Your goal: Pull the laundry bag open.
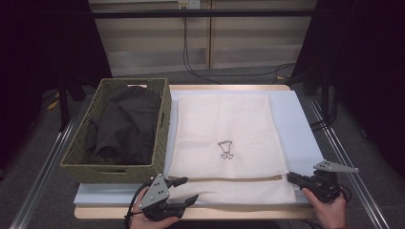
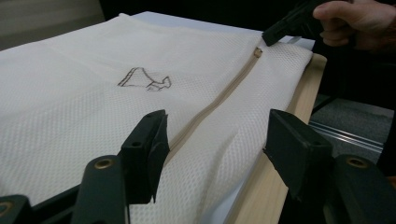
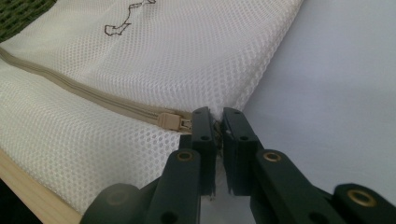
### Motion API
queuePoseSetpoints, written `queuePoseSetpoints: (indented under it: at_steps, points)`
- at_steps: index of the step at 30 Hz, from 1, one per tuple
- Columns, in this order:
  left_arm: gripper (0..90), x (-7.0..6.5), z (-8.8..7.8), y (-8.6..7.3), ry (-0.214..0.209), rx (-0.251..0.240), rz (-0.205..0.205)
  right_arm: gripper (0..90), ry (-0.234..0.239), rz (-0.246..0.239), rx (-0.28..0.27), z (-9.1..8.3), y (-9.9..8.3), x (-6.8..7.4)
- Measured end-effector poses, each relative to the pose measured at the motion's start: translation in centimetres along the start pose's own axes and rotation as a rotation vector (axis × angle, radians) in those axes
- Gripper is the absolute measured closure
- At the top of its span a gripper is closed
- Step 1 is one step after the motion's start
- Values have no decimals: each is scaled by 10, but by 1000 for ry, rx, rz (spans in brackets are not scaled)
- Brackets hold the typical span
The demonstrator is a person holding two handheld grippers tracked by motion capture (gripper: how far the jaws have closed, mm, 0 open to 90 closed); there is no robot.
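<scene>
A white mesh laundry bag [image 1: 224, 129] lies flat on the table with a small dark drawing [image 1: 225, 149] in its middle. Its beige zipper [image 1: 229, 179] runs along the near edge, and the slider [image 3: 169, 121] sits at the right end. My right gripper [image 1: 290, 177] [image 3: 216, 114] is at that end, its jaws pinched together on the zipper pull beside the slider. My left gripper [image 1: 190, 189] [image 2: 219, 154] is at the bag's near left corner. It is open, with the bag's near strip [image 2: 219, 140] between the jaws and neither pad pressing it.
A woven basket [image 1: 162, 124] holding dark clothes [image 1: 126, 124] stands on the left, right against the bag's left edge. A pale mat [image 1: 296, 124] under the bag reaches further right. The wooden table edge [image 1: 215, 213] runs just in front of both grippers.
</scene>
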State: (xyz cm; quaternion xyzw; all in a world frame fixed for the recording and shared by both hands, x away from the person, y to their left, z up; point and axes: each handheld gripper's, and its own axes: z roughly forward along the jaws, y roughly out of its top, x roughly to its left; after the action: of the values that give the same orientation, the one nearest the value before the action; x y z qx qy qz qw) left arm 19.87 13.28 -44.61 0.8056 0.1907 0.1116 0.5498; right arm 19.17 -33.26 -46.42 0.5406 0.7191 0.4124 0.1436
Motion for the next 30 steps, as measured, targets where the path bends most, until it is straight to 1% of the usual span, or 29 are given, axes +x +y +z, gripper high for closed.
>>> queuePoseSetpoints:
  at_steps: [2,4,5,6,7,9,10,12,13,14,15,17,18,20,21,22,25,26,27,28,30]
  points:
    - [408,-2,8,5,-11,7,9,846,8,4,-7,-1,0,0]
    - [447,-3,17,11,-49,7,-1,847,7,7,-13,-2,1,0]
    - [452,-3,20,12,-49,13,1,847,8,12,-14,-3,1,0]
    - [452,-4,24,14,-51,10,1,847,9,8,-19,-3,2,0]
    - [452,-4,27,16,-61,6,2,848,14,5,-24,-4,2,0]
    - [461,-4,36,19,-82,1,-10,849,17,6,-34,-5,2,0]
    - [467,-4,38,21,-88,4,-13,849,20,16,-38,-5,3,0]
    - [487,-5,46,25,-99,5,-1,850,27,19,-47,-6,4,0]
    - [500,-5,50,27,-108,14,4,850,32,21,-55,-7,4,0]
    - [513,-5,53,29,-116,13,-1,849,37,26,-60,-7,5,0]
    - [519,-6,59,32,-135,15,1,850,38,29,-64,-8,5,-1]
    - [536,-7,66,37,-140,22,18,850,45,33,-71,-9,6,0]
    - [550,-8,70,39,-152,16,17,850,44,36,-71,-9,7,0]
    - [557,-11,79,43,-158,26,29,850,45,27,-73,-9,7,0]
    - [570,-12,82,45,-158,37,43,851,50,32,-76,-10,8,0]
    - [576,-12,86,46,-166,31,45,851,50,30,-78,-10,8,0]
    - [617,-13,100,51,-182,50,36,852,56,29,-80,-11,10,0]
    - [641,-13,105,53,-196,41,39,852,56,29,-87,-11,11,0]
    - [649,-13,108,55,-190,54,44,852,55,27,-88,-11,12,0]
    - [652,-12,112,57,-195,54,50,853,54,21,-88,-11,12,0]
    - [681,-12,121,61,-203,62,43,853,57,24,-87,-11,13,1]
